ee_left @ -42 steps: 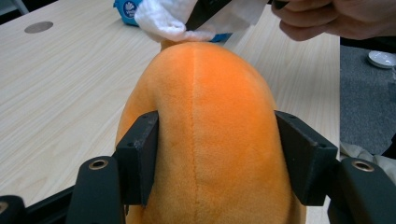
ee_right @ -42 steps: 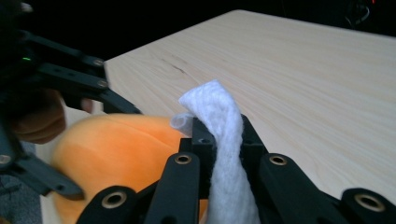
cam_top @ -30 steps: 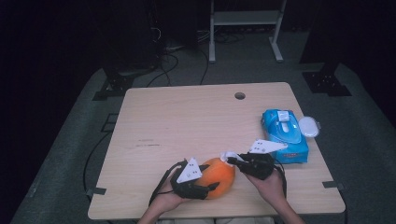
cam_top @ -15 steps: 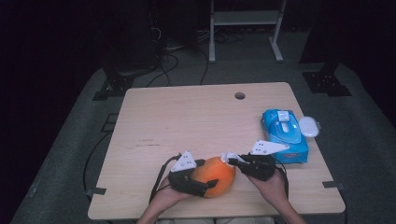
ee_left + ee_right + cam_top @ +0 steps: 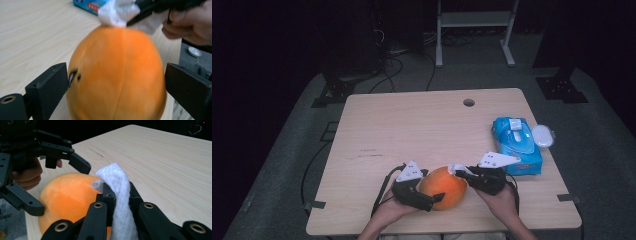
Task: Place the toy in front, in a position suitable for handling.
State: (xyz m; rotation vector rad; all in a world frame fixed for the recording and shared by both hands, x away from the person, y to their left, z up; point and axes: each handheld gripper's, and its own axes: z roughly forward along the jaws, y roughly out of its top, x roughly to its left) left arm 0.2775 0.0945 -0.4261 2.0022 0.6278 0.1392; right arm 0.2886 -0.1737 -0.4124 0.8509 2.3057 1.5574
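Orange plush ball sitting on the counter near the front edge, between both hands. Left claw just been opening, jaws now wide either side of the ball, pads seemingly clear of it. Right claw clamped on a white wipe, pressed to the top of the ball. Wiping apparently under way; most of the surface probably left to cover. Wipes pack lying off to the right.

I see bare table ahead and to the left; the blue wipes pack blocks the right edge.
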